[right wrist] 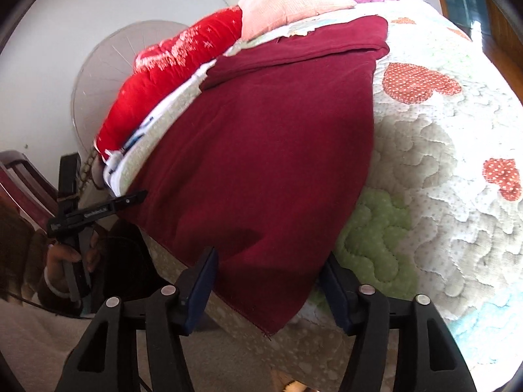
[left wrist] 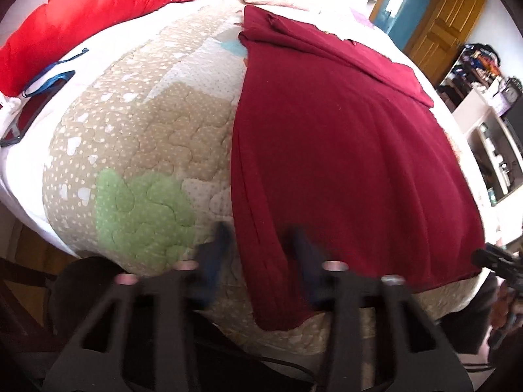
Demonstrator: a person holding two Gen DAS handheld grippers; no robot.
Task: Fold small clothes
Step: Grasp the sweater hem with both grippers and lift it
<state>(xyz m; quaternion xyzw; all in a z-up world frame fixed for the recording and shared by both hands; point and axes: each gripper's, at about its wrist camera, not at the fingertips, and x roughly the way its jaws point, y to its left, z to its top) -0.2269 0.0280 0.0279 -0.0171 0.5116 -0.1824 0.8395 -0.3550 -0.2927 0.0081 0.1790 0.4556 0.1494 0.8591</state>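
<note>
Red duvet (left wrist: 98, 9), pillow (right wrist: 287, 6) beyond maroon garment (left wrist: 343, 150); phone (left wrist: 24, 121) left

Maroon garment (left wrist: 343, 150) (heart-patterned quilt (left wrist: 157, 137))

A home bedroom: a bed under a patchwork quilt (left wrist: 147, 137), a red duvet (left wrist: 98, 9) and a pillow (right wrist: 287, 3) at its head, a wooden door (left wrist: 447, 23), cluttered shelves (left wrist: 487, 124) beside it
</note>
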